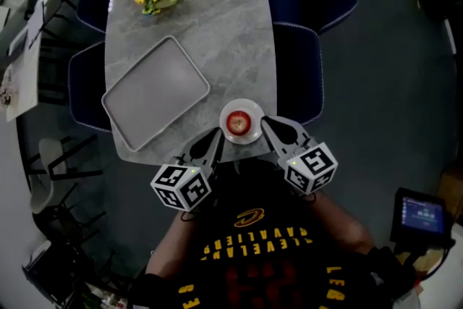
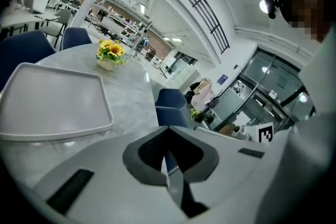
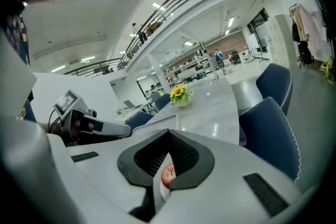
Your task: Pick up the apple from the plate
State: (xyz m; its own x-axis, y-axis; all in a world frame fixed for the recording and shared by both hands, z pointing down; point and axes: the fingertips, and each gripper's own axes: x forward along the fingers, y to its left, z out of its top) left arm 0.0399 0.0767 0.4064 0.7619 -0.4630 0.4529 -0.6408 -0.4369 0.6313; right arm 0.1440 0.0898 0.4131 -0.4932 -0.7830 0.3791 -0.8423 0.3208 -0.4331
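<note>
Both the left gripper and right gripper are held with jaws pressed together on nothing beside the apple, which is seated on the plate at the table edge, so any grasp is judged to need jaws spread wide and centred.

apple on plate | L gripper + R gripper flank plate | tray further left
</note>
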